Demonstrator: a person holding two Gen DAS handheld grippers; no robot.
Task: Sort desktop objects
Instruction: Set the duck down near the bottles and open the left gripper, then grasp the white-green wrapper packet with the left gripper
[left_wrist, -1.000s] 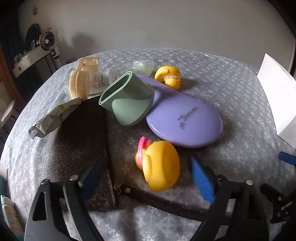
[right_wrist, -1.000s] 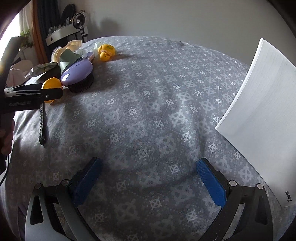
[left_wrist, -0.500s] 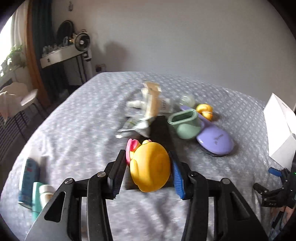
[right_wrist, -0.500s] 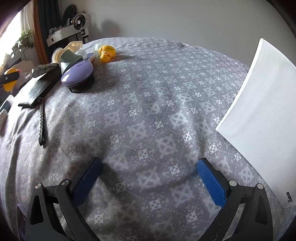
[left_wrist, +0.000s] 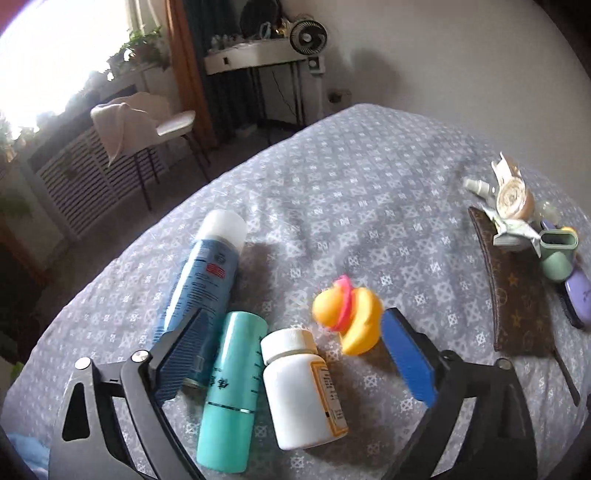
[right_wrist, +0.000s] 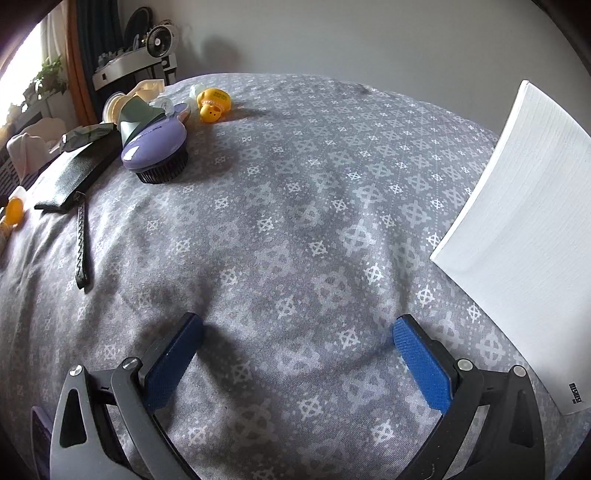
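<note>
Here the left gripper (left_wrist: 295, 347) is seen with its jaws spread wide, having just been opening, and nothing is pressed by either blue pad. The yellow duck (left_wrist: 349, 317) is seen between the jaws, close to the right-hand pad but released from it; it is blurred, so whether it is resting on the grey patterned cloth (left_wrist: 351, 192) cannot be told. A white pill bottle (left_wrist: 301, 387) and a teal tube (left_wrist: 231, 391) are laid side by side between the jaws, nearer the camera, and a blue spray can (left_wrist: 207, 280) is laid just beside the tube, partly hidden by the left-hand pad. A brown pouch (left_wrist: 513, 291) is placed well to the right, with a small pile of other objects at its far end. The right gripper (right_wrist: 297, 343) is likewise held wide open over bare cloth, with nothing between its pads; a white notebook (right_wrist: 517, 229) is laid to its right.
</note>
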